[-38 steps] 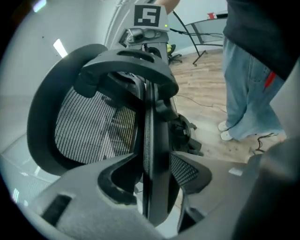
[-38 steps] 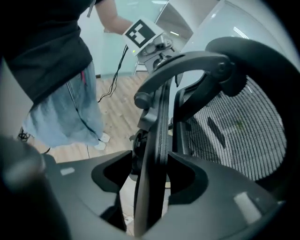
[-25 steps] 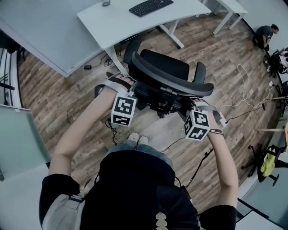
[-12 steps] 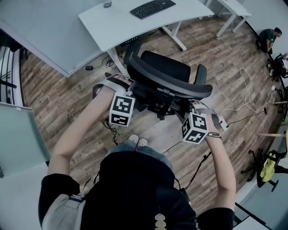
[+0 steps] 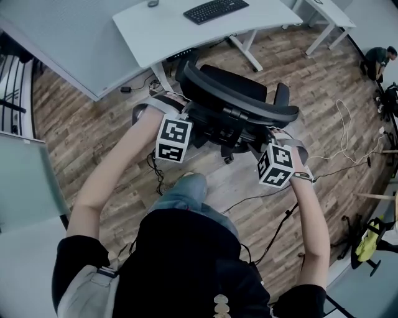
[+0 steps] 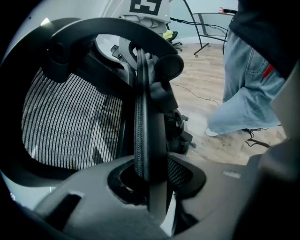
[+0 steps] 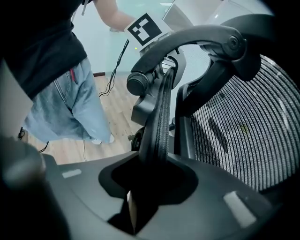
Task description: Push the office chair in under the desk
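The black mesh office chair point(image 5: 231, 93) stands on the wood floor with its seat facing the white desk point(image 5: 168, 31), its front close to the desk's edge. I stand behind its backrest. My left gripper point(image 5: 182, 122) is shut on the backrest's left edge point(image 6: 143, 117), which runs down between its jaws point(image 6: 150, 187). On the other side, the right gripper point(image 5: 275, 141) is shut on the right edge point(image 7: 159, 117), which sits deep in its jaws point(image 7: 140, 183). The mesh back point(image 7: 243, 126) fills much of both gripper views.
A black keyboard point(image 5: 216, 9) lies on the desk. The desk's leg point(image 5: 247, 51) stands right of the chair. Cables point(image 5: 339, 133) trail over the floor at right and under me. A glass partition point(image 5: 25, 186) is at left; a second desk point(image 5: 329, 18) and a seated person point(image 5: 378, 59) far right.
The person has stepped forward, one leg now ahead. The chair and both grippers have moved a little toward the desk. Both grips on the backrest are unchanged.
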